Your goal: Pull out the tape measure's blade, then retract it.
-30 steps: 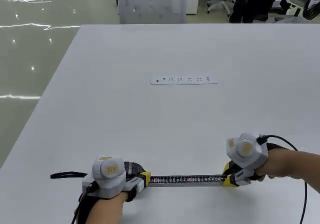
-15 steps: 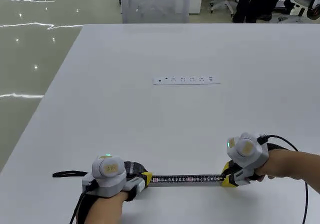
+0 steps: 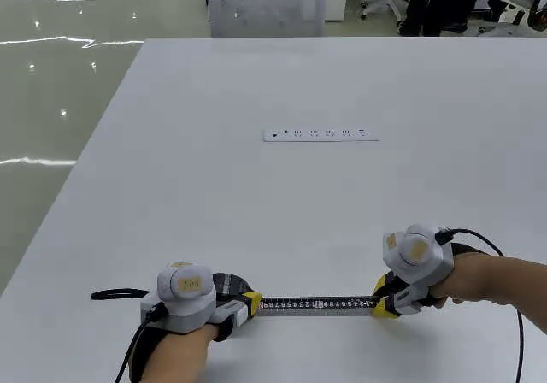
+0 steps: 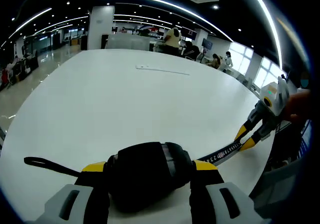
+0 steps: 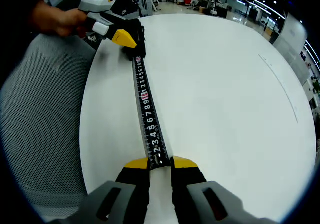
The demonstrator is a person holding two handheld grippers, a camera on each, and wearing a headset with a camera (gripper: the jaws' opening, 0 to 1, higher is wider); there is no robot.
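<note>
left gripper [image 4: 149, 168]: fingers clamp the black tape measure case [image 3: 229, 287], anchoring it on the white surface [image 3: 282, 212] | right gripper [image 5: 160, 163]: fingers pinch the blade [image 5: 146, 101] tip, so it lies stretched between them

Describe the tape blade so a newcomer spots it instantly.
On the white table, look near the front edge. The blade is the thin numbered strip stretched from the black case in the left gripper to the right gripper; nothing else there carries digits.
</note>
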